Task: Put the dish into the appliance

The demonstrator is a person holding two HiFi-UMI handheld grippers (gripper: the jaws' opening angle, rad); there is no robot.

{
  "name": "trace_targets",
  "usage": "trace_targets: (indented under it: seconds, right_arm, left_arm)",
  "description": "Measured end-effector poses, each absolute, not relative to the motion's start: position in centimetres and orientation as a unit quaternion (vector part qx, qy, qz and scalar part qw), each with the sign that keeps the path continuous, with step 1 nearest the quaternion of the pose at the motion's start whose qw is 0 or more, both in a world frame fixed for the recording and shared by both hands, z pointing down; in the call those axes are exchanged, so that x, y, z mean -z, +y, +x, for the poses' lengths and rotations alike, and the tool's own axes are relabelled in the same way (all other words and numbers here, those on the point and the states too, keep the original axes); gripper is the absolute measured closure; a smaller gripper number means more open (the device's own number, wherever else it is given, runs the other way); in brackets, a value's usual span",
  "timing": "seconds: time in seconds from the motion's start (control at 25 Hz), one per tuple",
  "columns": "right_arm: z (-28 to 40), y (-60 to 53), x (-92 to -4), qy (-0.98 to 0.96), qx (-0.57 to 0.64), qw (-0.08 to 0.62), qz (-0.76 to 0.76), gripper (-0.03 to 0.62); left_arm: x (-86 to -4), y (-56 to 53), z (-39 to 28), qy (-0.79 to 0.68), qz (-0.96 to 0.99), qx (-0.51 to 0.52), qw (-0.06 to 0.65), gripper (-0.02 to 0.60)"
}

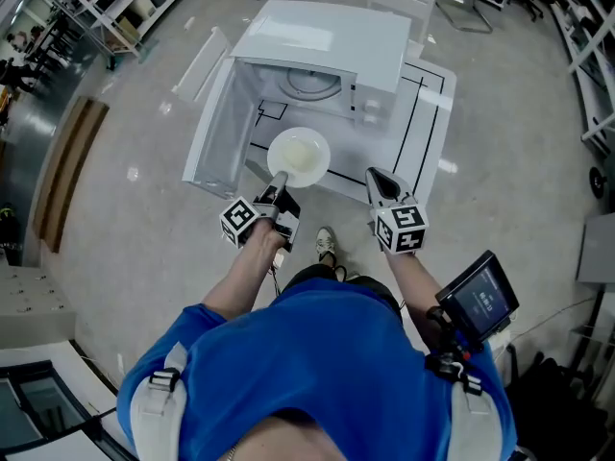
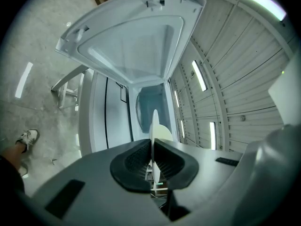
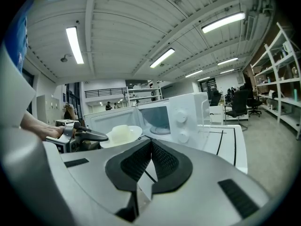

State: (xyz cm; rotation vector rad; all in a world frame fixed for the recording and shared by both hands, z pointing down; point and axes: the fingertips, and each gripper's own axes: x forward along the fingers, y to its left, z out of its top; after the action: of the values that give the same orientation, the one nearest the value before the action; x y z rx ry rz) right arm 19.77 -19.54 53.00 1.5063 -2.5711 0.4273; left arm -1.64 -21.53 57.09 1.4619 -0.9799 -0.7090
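**Q:** Head view: how are the arms posed?

**A:** Both forearms are stretched forward toward the white bench [image 1: 430, 113]. The left claw [image 1: 279, 182] is clamped on the near rim of a white dish [image 1: 299, 157]. The dish is held roughly level just in front of the open microwave [image 1: 327, 41], outside its cavity. The right claw [image 1: 377, 177] is held to the right of the dish, apart from it.

**Q:** And what is around them?

**A:** The microwave's door [image 1: 213, 128] stands wide open to the left. A shoe [image 1: 326, 243] is seen on the floor below the claws.

**Q:** Left gripper view?

**A:** The dish is seen edge-on, pinched between pads that are brought almost together. Its rim is lined up with the cavity ahead. The door fills the upper part of the frame, and the way from dish to cavity is shown clear.

**Q:** Right gripper view?

**A:** The pads are pressed together, with nothing held between them. Beyond them the dish in the left claw is seen at left, and the microwave's dials [image 3: 181, 115] further right. Shelving [image 3: 282, 79] is seen at the far right.
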Motion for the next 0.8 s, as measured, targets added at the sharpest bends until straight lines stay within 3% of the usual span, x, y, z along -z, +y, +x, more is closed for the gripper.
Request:
trace_targets:
  seconds: [0.8]
  right_arm:
    - [15.3, -29.2, -54.9, -0.859, -0.156, 0.108, 0.475, 0.592]
  left_arm:
    - [-60.2, -35.4, -1.7, -0.433, 0.602, 0.298, 0.601, 0.565]
